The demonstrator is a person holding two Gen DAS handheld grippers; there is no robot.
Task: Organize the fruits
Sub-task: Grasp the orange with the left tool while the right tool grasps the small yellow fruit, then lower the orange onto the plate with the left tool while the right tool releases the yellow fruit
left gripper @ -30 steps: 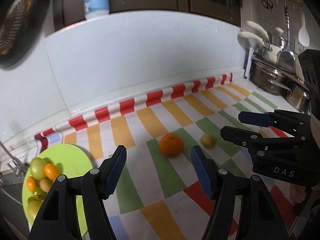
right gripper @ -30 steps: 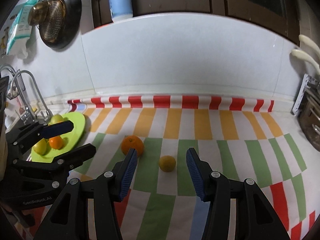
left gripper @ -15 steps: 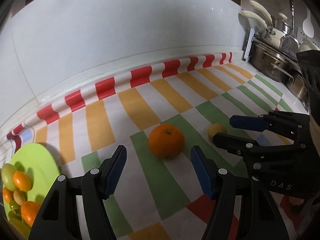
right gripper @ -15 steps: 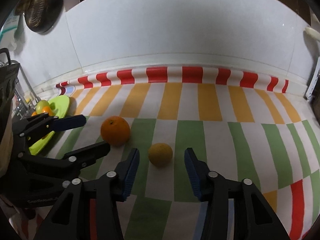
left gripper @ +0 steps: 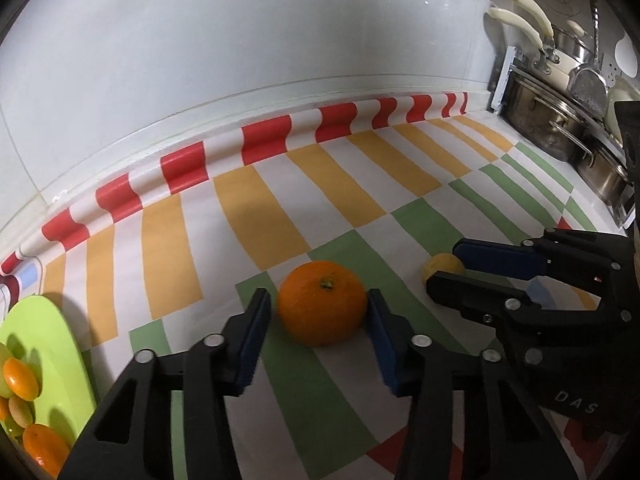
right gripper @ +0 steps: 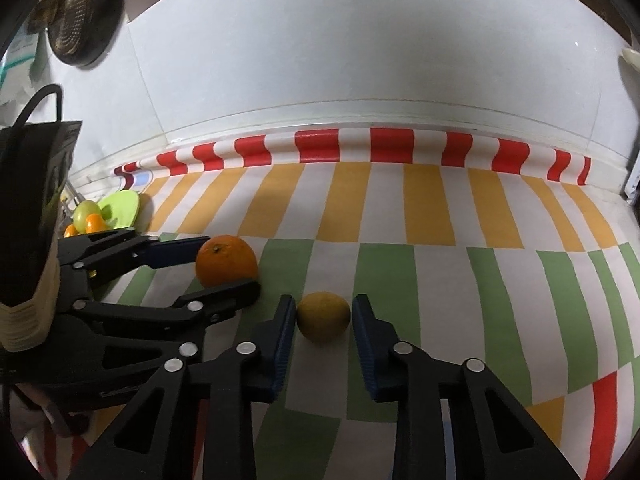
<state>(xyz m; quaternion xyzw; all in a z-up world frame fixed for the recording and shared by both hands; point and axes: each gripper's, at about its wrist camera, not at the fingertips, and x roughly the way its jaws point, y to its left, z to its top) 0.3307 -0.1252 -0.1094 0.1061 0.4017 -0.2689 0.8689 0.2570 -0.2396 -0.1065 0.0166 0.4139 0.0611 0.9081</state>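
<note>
An orange [left gripper: 322, 302] sits on the striped mat between the open fingers of my left gripper [left gripper: 318, 312]; small gaps show on both sides. It also shows in the right wrist view [right gripper: 226, 261]. A small yellow fruit [right gripper: 323, 317] lies between the open fingers of my right gripper [right gripper: 323, 322], not gripped; in the left wrist view it [left gripper: 440, 265] peeks out behind the right gripper's fingers [left gripper: 472, 292]. A lime-green plate [left gripper: 48, 344] at the far left holds several small orange and green fruits.
The white backsplash and the red-striped mat edge [left gripper: 264, 142] run behind the fruits. Steel pots [left gripper: 560, 128] stand at the far right. A dark pan [right gripper: 80, 12] hangs on the wall at upper left. The two grippers sit close side by side.
Both grippers have moved forward and down. The orange now lies between the left fingers and the yellow fruit between the right fingers. Both jaws have narrowed a little.
</note>
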